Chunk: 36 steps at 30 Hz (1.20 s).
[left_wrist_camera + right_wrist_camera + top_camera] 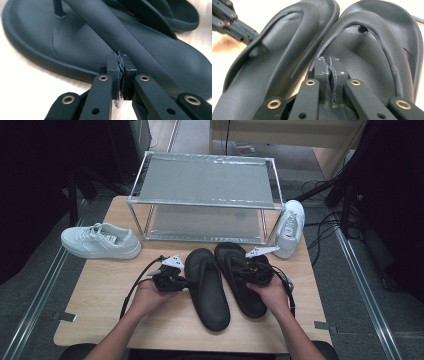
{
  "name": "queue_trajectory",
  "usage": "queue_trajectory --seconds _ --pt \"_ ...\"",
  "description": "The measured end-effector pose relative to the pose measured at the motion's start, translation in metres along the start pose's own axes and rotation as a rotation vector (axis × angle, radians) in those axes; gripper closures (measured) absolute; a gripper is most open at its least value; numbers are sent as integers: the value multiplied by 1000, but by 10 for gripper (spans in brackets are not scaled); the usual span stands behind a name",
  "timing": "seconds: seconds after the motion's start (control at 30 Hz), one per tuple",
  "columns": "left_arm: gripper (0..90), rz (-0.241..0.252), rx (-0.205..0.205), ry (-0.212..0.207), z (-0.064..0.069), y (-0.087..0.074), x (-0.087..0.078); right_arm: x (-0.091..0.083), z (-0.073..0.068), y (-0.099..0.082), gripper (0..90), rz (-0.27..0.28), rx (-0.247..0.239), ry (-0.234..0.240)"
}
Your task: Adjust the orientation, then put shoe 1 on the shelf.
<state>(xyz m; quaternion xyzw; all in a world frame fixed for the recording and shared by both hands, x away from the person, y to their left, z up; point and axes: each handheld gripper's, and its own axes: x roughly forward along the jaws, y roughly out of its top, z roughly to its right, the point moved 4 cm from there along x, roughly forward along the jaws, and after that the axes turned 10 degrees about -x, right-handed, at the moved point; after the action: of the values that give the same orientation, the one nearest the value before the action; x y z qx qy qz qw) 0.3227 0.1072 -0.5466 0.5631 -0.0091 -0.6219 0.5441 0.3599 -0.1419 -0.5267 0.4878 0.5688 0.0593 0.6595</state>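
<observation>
Two-tier metal-frame shoe rack with grey mesh shelves (205,195) stands on the light wooden table (100,320), straight ahead of both tongs and well beyond them. One white lace-up sneaker (100,241) sits far out to the left of the left tongs, the other white sneaker (290,227) leans by the rack's right post, beyond the right tongs.

Pair of black thong-style flip-flops lies between the two tongs, side by side and touching. Left black flip-flop (207,287) just right of the left tongs (181,282); right black flip-flop (242,277) under the right tongs (252,270).

Left tongs: pads squeezed together, nothing between them, tips pressed against the outer side of the left flip-flop's strap (110,30). Right tongs (330,65): pads likewise pressed together on nothing, tips resting at the inner edge of the right flip-flop's strap (387,50).

Step looks like getting a hold on each flip-flop, probably for the rack. To do it well: part the pads first, put one under the strap and one over, then pinch near where the strap meets the sole so it doesn't swing. Lift both level, keep them apart.
</observation>
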Motion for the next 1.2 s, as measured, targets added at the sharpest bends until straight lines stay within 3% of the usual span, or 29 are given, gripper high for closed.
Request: queue_trajectory --seconds 0.23,0.4,0.63,0.8,1.03,1.07,1.13,1.2 --pt "885 -1 4 -32 11 1 7 1 0 0 857 5 10 4" --pt "848 -2 -23 -49 6 2 6 0 2 -1 848 18 15 -8" --pt "790 58 -43 -21 0 5 -15 -6 0 1 701 76 8 -24" --pt "710 54 -67 -23 -6 3 -29 -13 -7 -1 570 150 -3 -14" --pt "576 53 -70 -4 -11 -2 -43 -8 -23 0 493 140 -29 -31" --pt "574 65 -72 13 -13 -2 -45 -8 -25 0 481 143 -31 -43" --pt "574 71 -83 -7 -15 -3 -48 -6 -28 0 479 141 -41 -54" --pt "572 82 -79 4 -17 -3 -51 -4 -30 0 471 137 -45 -58"
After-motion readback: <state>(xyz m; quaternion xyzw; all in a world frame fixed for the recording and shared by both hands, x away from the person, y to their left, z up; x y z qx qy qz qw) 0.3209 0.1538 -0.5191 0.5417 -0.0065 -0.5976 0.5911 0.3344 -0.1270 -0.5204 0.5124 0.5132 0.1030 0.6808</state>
